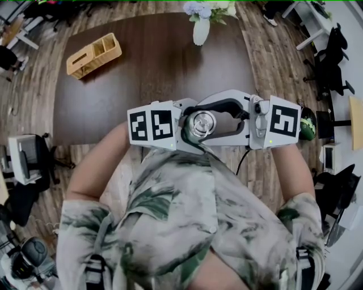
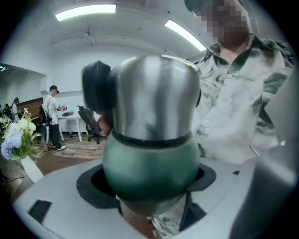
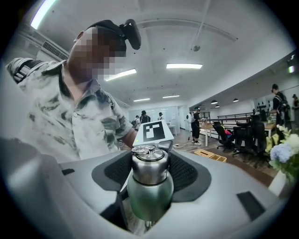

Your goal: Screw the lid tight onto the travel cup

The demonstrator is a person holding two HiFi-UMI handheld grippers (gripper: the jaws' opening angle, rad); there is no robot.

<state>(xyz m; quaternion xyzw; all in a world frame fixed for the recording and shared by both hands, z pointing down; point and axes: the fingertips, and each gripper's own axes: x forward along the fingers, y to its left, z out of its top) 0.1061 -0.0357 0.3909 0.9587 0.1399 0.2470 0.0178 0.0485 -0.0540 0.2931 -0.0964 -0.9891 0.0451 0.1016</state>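
**Cup** (image 3: 149, 195): a green rounded body under a tall steel lid (image 3: 149, 164), with a dark seam ring between them. The lid sits upright on the body. Whether the thread is fully home cannot be told.

**Location:** held in the air close to the person's chest, above the near edge of the desk (image 1: 142, 79), not resting on it.

**Handling, assessed:** a rigid metal shell of moderate weight, heavier if filled. It is polished and curved, so it is liable to slip or spin under torque. It is not fragile, though a drop could dent it. The best hold is on the body at its widest bulge, to resist turning, and on the lid around its straight steel wall, to twist.

**Contents:** none visible, since the lid covers the mouth.

**Left hand-held gripper** (image 2: 149, 182): clenched on the green body, which fills the dark recess between its jaws.

**Right hand-held gripper** (image 3: 149, 175): the jaws stand close against both sides of the lid, with the pads (image 3: 114, 172) flanking the steel. It is judged to be grasping the lid. The risk is the pads sliding on the steel rather than turning it.

**Further out:**
- A basket (image 1: 93, 55) stands near the far left corner of the desk. It is divided into compartments, and its contents are not discernible.
- A vase (image 1: 201, 31) at the far edge holds pale flowers (image 1: 205, 8).
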